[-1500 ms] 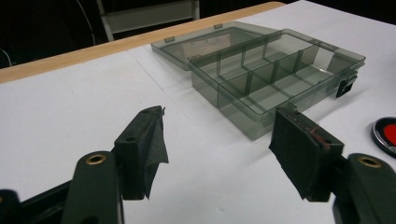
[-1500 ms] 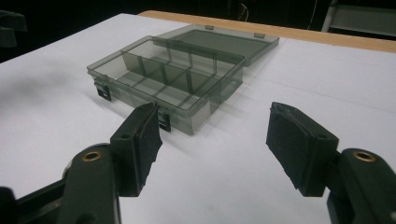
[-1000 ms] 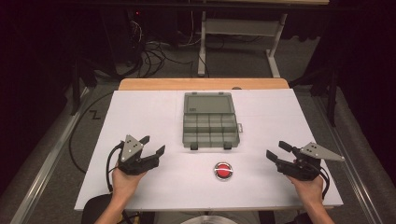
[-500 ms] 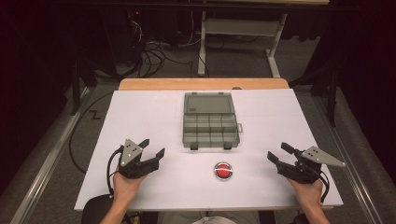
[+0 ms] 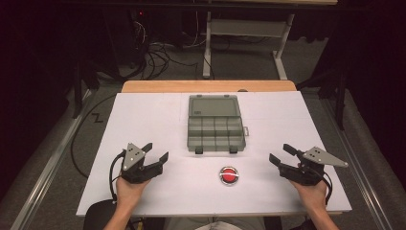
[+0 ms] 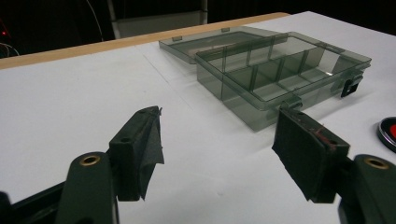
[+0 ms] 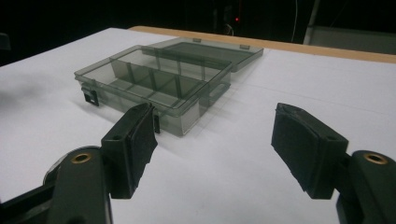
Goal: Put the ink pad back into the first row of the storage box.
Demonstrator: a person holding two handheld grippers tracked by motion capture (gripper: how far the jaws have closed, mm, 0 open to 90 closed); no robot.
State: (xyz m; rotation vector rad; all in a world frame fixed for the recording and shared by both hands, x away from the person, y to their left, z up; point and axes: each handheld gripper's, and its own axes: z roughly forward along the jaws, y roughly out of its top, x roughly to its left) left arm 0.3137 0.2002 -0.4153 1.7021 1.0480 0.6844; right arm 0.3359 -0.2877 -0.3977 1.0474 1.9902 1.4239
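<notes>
Left gripper [image 5: 154,152]: we see its jaws spread wide with nothing between them; they have just been opening a little further. It sits left of the box and nearer the person, held in the left hand [image 5: 128,189].
Left pads [image 6: 306,161]: black, worn at the edges, bare table between them in the left gripper view.
Right gripper [image 5: 281,154]: we see its jaws apart and empty. It sits right of the box and nearer the person, held in the right hand [image 5: 312,190].
Right pads [image 7: 299,147]: black, clear of the box, which lies beyond them in the right gripper view.
Box [image 5: 215,132]: clear grey plastic, divided into compartments, all of which we read as empty. It rests mid-table, well apart from both grippers.
Lid [image 5: 213,105]: open and laid flat on the far side of the box.
Button [image 5: 229,175]: red with a metal ring, just in front of the box, between the two grippers.
Table [image 5: 143,110]: white sheet under the box, with a wooden strip along its far edge.
</notes>
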